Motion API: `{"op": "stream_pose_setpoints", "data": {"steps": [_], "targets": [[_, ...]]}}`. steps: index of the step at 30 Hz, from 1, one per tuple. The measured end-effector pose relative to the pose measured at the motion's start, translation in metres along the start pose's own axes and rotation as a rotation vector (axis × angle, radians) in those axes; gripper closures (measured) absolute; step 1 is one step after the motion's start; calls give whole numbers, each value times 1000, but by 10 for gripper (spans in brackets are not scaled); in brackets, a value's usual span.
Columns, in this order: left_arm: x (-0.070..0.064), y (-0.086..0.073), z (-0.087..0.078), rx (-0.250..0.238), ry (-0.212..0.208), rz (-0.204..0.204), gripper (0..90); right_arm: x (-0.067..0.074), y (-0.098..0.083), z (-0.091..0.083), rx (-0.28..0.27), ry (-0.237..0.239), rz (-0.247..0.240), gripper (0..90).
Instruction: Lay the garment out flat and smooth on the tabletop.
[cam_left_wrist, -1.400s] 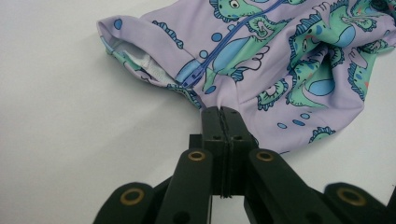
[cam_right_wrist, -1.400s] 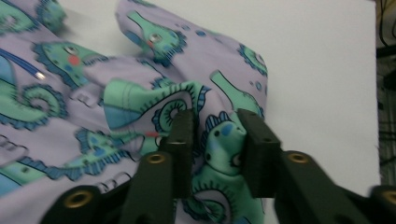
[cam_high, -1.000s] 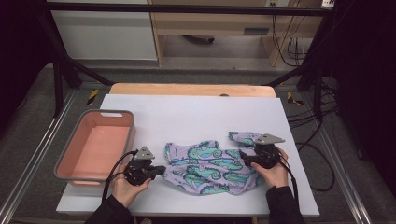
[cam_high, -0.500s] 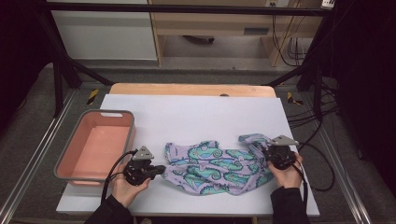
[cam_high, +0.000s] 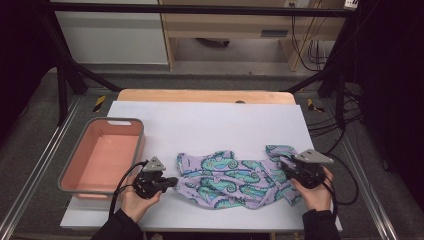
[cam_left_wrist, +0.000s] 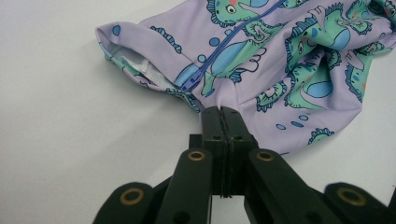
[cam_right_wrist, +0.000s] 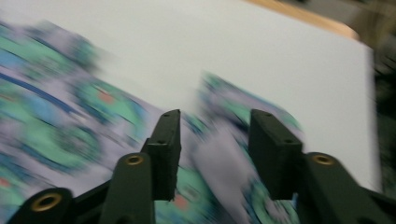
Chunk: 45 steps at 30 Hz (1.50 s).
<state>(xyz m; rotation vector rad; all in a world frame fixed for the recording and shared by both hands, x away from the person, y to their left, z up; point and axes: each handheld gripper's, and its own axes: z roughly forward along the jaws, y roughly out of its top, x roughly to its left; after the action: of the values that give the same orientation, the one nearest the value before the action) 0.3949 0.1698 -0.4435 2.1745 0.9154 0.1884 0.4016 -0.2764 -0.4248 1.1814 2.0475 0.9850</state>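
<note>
— While the garment (cam_high: 235, 179) lies spread along the table's (cam_high: 210, 120) near edge in the high view, how far would you say the work has got?

— Partway, I judge. It is stretched flat between the two hands, long axis running left to right, parallel to the near edge. The bin (cam_high: 102, 155) at the left edge holds nothing, so any folding or putting away is still ahead.

— And the grippers there?

— The left gripper (cam_high: 171, 183) sits at the garment's left end, the right gripper (cam_high: 286, 167) over its right end, toward the near right corner.

— What does the left gripper view add?

— Its jaws are shut tight, with a fold of the purple cloth (cam_left_wrist: 280, 74) pinched at their tips. The zip runs away from that gripper, and an open hem lies to its left.

— The right gripper view?

— Blurred. Those jaws stand apart; they have just been opening again after a quick squeeze. Cloth (cam_right_wrist: 219, 154) lies under and between them, but the pads don't press on it, so that end is loose.

— So what's left?

— Regripping the right end, I'd guess, then the fold.
</note>
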Motion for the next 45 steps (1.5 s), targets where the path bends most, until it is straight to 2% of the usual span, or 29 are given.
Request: {"op": "stream_pose_setpoints", "data": {"steps": [1,4,6,9,12,16,18,20,21,23,25,29,31,34,38,40,42,44,45], "targets": [[0,0,0,0,0,1,895,8,6,5,-15,44,-5,464],[-1,0,-1,0,0,5,895,34,22,27,-39,171,21,427],[-1,0,-1,0,1,6,895,50,29,44,-29,218,11,409],[-1,0,-1,1,3,5,895,68,39,68,-6,244,-20,400],[0,-1,1,9,2,7,895,81,47,89,15,250,-19,406],[0,-1,2,16,1,11,895,97,54,114,54,255,-51,419],[-1,-1,2,18,1,14,895,103,56,123,62,254,-70,490],[0,-1,1,16,0,15,895,106,55,130,78,254,-95,629],[-1,0,0,15,-1,17,896,105,54,132,91,249,-104,743],[-1,1,-1,15,-1,22,896,100,53,135,114,251,-102,882],[-2,3,-3,9,1,25,896,93,54,133,116,237,-99,894],[-2,10,-11,-7,12,32,896,77,64,113,44,206,-61,898],[-2,18,-16,-24,16,37,896,66,71,99,-6,170,-49,899],[-3,33,-19,-35,43,53,896,49,79,75,-80,110,-30,899],[0,49,-12,-26,94,42,896,26,81,49,-139,7,-7,899],[3,51,-3,-14,107,23,896,16,76,46,-116,-20,2,897],[8,49,6,-7,106,0,894,11,67,51,-56,-39,-8,890],[12,43,13,-18,74,-32,875,8,56,59,-10,-25,0,852],[14,40,14,-31,67,-39,831,8,51,61,3,-6,8,827]]}}
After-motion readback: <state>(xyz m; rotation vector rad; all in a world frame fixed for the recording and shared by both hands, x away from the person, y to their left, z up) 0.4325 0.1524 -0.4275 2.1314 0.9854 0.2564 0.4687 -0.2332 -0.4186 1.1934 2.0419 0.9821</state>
